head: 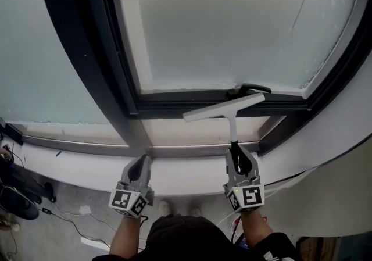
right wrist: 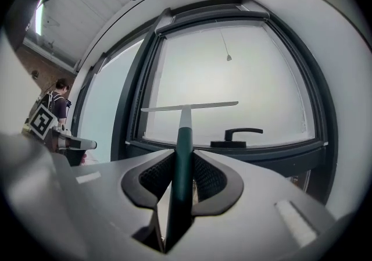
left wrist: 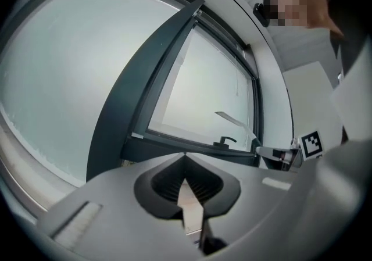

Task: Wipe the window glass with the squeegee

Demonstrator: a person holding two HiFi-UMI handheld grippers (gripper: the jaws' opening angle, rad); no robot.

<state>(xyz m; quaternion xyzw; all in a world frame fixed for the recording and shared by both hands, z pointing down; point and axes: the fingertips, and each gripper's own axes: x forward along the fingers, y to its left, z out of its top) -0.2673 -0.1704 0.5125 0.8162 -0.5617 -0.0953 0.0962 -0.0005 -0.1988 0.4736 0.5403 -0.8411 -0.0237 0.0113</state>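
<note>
Squeegee (head: 232, 113) is sitting at centre frame in the head view, its blade lying across the lower edge of the window glass (head: 232, 21), beside the dark window handle (head: 254, 88). Your right tool (head: 235, 154) is clamping its green grip. Your left tool (head: 140, 165) is hovering at lower left, jaws together and empty.

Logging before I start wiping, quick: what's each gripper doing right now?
Left gripper: shut, nothing between its jaws.
Right gripper: shut on the dark green handle of the white-bladed squeegee.
</note>
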